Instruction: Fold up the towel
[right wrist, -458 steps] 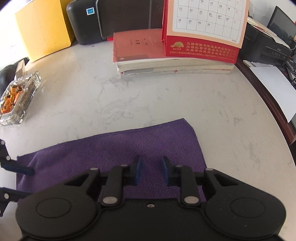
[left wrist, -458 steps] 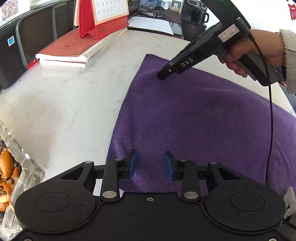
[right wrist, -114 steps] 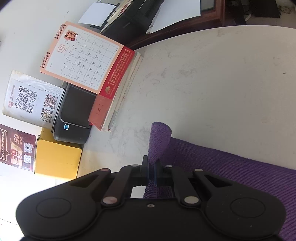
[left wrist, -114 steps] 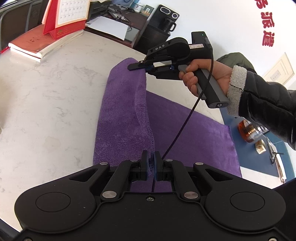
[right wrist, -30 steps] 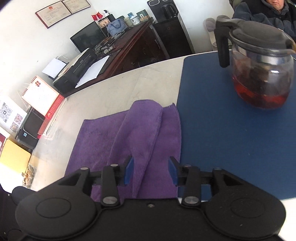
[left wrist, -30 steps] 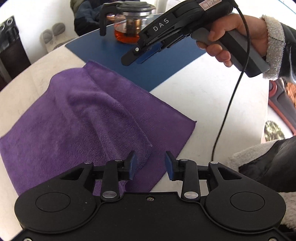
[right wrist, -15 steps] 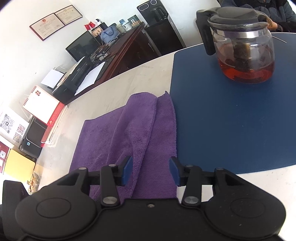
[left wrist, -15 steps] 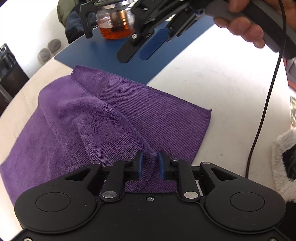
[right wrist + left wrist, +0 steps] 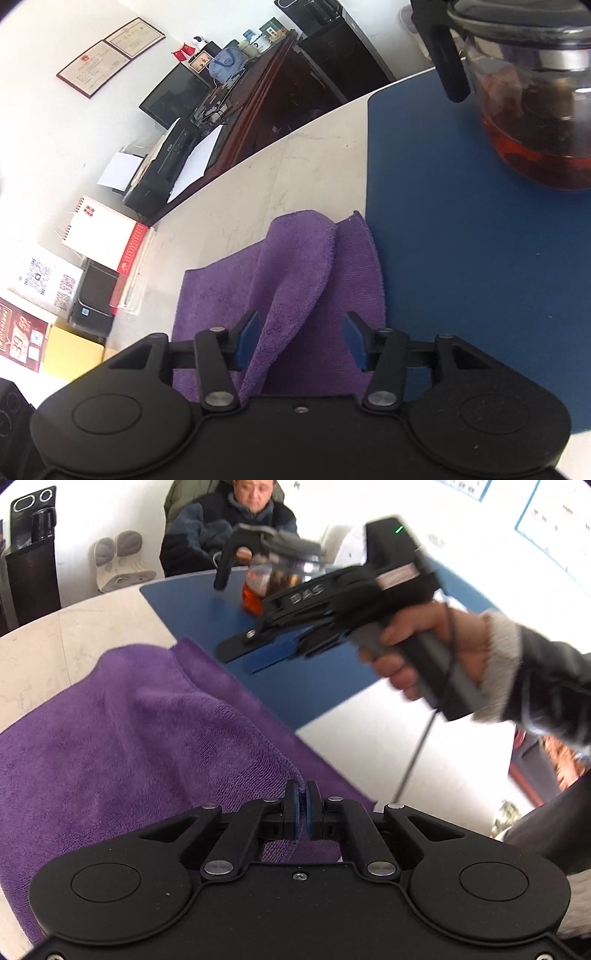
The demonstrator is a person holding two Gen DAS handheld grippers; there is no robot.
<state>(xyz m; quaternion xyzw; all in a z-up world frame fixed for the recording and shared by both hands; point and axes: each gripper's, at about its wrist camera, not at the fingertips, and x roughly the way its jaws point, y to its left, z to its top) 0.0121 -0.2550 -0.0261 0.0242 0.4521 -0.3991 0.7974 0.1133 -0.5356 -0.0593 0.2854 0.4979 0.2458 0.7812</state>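
On the pale marble table (image 9: 258,192), the purple towel (image 9: 122,746) lies partly folded, one long flap raised into a soft ridge over the flat layer beneath. Its far end reaches the edge of a blue mat (image 9: 461,236), on which a glass teapot (image 9: 528,92) of reddish tea stands.

Seen from the left wrist, the left hand-held gripper (image 9: 301,805) is clenched on the towel: its blue pads are pressed together with the stitched hem of the raised flap pinched between them, and the cloth slopes up to the pinch from the table.

Seen from the right wrist, the right hand-held gripper (image 9: 301,339) is released and its jaws are opening. The ridge of the flap runs through the gap close to the left pad, while the right pad stands clear over the flat layer; whether the cloth brushes the left pad cannot be told. The left view shows the same gripper (image 9: 255,653) gripped by the person's right hand (image 9: 428,650), above the blue mat and just beyond the towel's far edge, blurred.

Beyond the table a desk calendar (image 9: 103,232) sits near the far rim, and a seated person (image 9: 225,535) is behind the teapot.
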